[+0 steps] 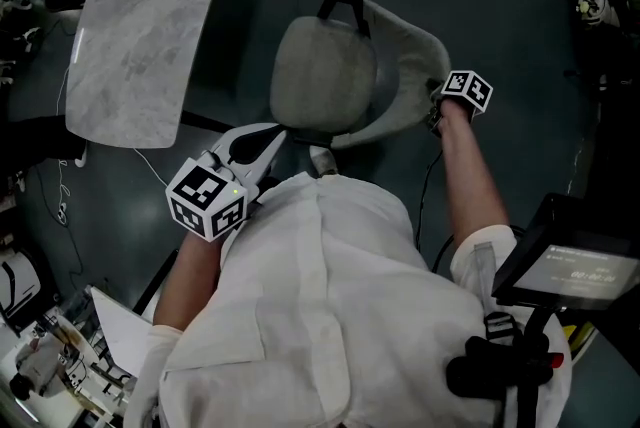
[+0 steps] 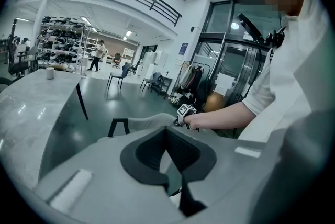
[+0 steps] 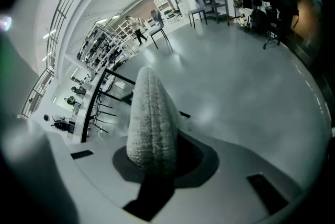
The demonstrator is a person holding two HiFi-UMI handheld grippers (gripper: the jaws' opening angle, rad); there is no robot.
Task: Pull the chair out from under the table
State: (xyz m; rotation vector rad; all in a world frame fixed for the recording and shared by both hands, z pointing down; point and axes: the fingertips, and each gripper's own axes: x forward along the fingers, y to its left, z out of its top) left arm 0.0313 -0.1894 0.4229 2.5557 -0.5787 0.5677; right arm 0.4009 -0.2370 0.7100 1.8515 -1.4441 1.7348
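Note:
The grey fabric chair (image 1: 322,76) stands on the dark floor to the right of the marble table (image 1: 150,16), clear of its top. My right gripper (image 1: 438,108) is at the right edge of the curved backrest (image 1: 410,56). In the right gripper view the jaws (image 3: 152,161) are shut on that woolly backrest edge (image 3: 152,113). My left gripper (image 1: 280,132) hovers just short of the seat's near edge, its tips together with nothing between them. The left gripper view (image 2: 167,133) shows the backrest (image 2: 149,122) ahead, with the right gripper's marker cube (image 2: 187,110) on it.
A black screen on a stand (image 1: 570,266) is close by at the lower right. Clutter and cables lie at the lower left (image 1: 40,356). Other chairs (image 2: 119,76), shelving and a walking person (image 2: 98,54) are far off across the hall.

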